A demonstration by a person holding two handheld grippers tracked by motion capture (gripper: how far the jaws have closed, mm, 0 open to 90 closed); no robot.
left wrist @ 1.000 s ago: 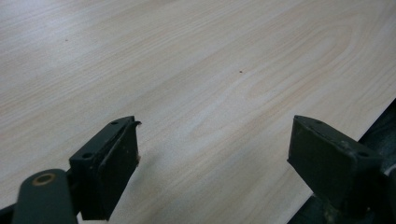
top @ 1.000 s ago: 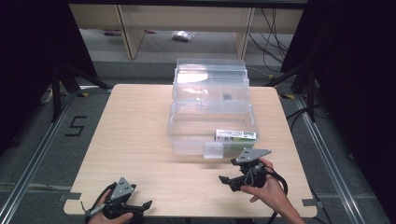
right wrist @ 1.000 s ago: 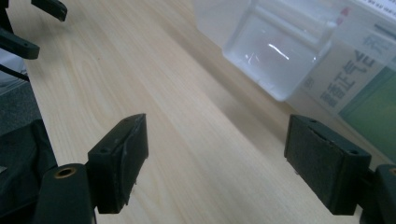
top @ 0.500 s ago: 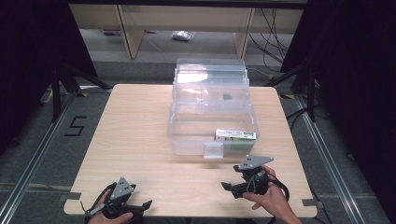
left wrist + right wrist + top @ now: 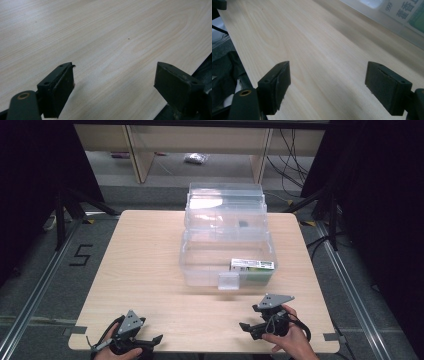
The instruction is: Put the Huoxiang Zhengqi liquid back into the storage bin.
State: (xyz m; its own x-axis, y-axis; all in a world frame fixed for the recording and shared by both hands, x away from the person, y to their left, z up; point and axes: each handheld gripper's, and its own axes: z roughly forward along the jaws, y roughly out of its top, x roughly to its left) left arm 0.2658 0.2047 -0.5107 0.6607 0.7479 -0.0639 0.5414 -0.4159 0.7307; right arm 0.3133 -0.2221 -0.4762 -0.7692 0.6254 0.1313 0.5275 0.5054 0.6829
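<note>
High view: the clear box point(image 5: 227, 247) sits mid-table, long side running away from the person. It lies just ahead of the right gripper point(image 5: 250, 326), which is nearer. Both it and the left gripper point(image 5: 155, 340) gape wide, empty.

A clear plastic storage box point(image 5: 227, 247) is standing at the desk's point(image 5: 145, 270) middle, lid raised open, holding a green-and-white packet point(image 5: 252, 266) in its front right corner.

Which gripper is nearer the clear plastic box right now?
Right. The right gripper sits just in front of the clear plastic box, below its near right corner. The left gripper rests at the table's near left edge, much farther off. Both jaws stand open.
</note>
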